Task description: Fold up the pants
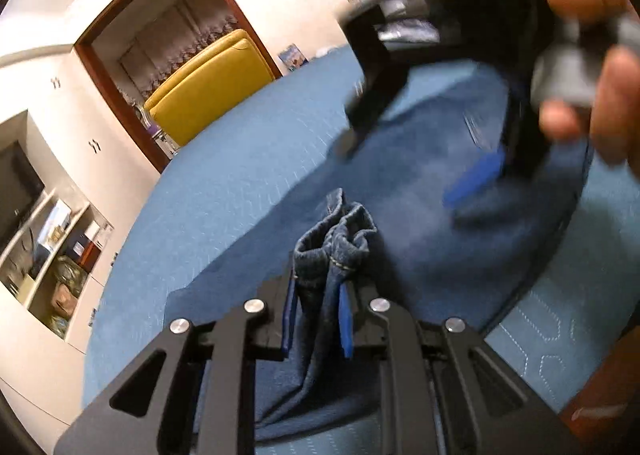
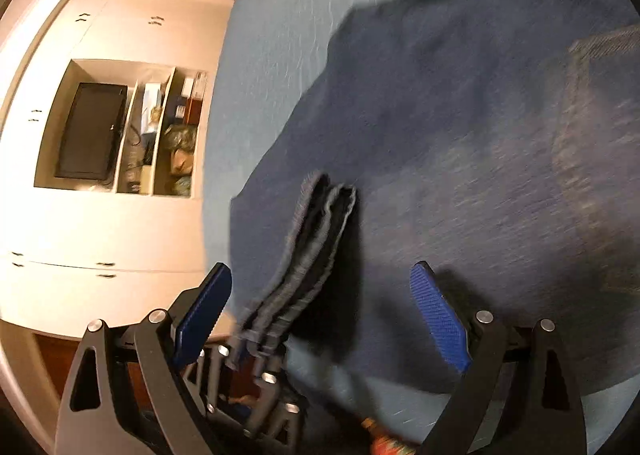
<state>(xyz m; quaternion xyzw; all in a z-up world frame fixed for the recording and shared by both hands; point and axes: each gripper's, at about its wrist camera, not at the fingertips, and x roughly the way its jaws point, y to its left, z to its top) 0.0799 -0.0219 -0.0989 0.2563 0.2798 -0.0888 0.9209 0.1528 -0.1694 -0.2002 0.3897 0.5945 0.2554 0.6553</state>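
Observation:
Dark blue denim pants (image 1: 420,223) lie spread on a light blue quilted bed cover (image 1: 224,183). My left gripper (image 1: 318,295) is shut on a bunched hem (image 1: 336,239) of the pants, which stands up between its blue pads. Farther off at the upper right, blurred, a person's hand (image 1: 612,103) holds my right gripper (image 1: 420,143) over the denim. In the right wrist view my right gripper (image 2: 320,315) stands wide open above the pants (image 2: 460,135). The pinched hem (image 2: 316,231) rises between its pads without touching them. My left gripper (image 2: 256,359) shows low down, beneath that hem.
A yellow seat (image 1: 212,95) shows through a wood-framed doorway beyond the bed. White cabinets with a niche holding a dark screen (image 2: 92,131) and cluttered shelves stand left of the bed. A brown wooden edge (image 1: 600,407) runs along the near right.

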